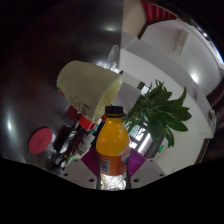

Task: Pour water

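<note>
A clear plastic bottle point(113, 148) with orange liquid, a black cap and a label stands upright between my fingers. My gripper point(113, 168) is shut on its lower part, and the purple pads point(89, 160) press against both sides of it. The bottle's clear base shows bright low down between the fingers. Just beyond the cap, up and to the left, a pale yellow-green cup-like vessel point(88, 84) lies tilted on its side. No water is seen flowing.
A leafy green plant point(160, 110) stands right of the bottle on a white table point(150, 62). A round pink-red object point(40, 140) lies at the left. Small cluttered items point(78, 128) sit behind the bottle's left side.
</note>
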A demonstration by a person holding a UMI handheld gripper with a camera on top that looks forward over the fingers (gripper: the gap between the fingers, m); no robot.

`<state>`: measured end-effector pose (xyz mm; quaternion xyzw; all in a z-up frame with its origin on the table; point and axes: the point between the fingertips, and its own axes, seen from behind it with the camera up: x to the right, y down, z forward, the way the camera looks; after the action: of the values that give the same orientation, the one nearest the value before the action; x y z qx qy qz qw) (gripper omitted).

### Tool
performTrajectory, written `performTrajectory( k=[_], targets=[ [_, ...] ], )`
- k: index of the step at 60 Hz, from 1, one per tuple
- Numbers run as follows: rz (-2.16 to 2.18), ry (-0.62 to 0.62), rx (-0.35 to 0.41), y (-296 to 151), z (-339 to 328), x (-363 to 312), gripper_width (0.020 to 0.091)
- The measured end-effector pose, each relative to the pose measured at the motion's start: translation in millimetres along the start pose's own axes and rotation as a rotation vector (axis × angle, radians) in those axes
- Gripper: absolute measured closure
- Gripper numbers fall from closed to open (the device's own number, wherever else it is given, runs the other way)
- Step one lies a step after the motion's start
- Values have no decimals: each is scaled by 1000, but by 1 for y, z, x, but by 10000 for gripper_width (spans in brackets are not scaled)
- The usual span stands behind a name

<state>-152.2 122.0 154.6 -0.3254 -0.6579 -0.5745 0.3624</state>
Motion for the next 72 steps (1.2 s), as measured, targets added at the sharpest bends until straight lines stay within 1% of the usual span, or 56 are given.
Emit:
performTrajectory(
  k=[9,11,13,18,19,21,25,27,33,35,36,37,40,44,45,46,49,51,54,56,61,66,69,71,72],
  targets=[
    [324,3,22,9,-8,8,774],
    [428,-9,47,15,-14,15,752],
    [541,-23,58,19,-16,16,755],
    [841,-76,74,27,-18,13,755],
    [902,-61,59,22,-19,10,754],
    [1020,-79,96,33,-20,13,756],
    [1240,-100,142,37,-21,19,758],
    [1358,-116,145,31,-20,15,757],
    [1660,-225,190,39,-13,1,754],
    [1741,-257,217,38,-13,-3,756],
    [1786,-252,209,17,-11,-4,758],
    [1829,-270,235,32,-13,-11,756],
    [1929,-308,268,38,-17,-20,757],
    [2002,-320,284,36,-16,-22,756],
    [2016,-312,277,21,-8,-16,756],
    [2025,-316,285,29,-12,-27,759],
    [2028,-317,282,32,-13,-38,757],
    [2025,-287,303,35,-14,-37,758],
    [2015,-260,315,37,-16,-38,757],
    [2019,-243,316,30,-15,-35,758],
    [2038,-206,319,35,-19,-36,757],
    [2060,-196,311,40,-21,-39,757],
    [2073,-192,312,41,-23,-40,729],
    [2080,-186,313,42,-24,-40,687],
    [2081,-183,314,42,-24,-39,679]
  ],
)
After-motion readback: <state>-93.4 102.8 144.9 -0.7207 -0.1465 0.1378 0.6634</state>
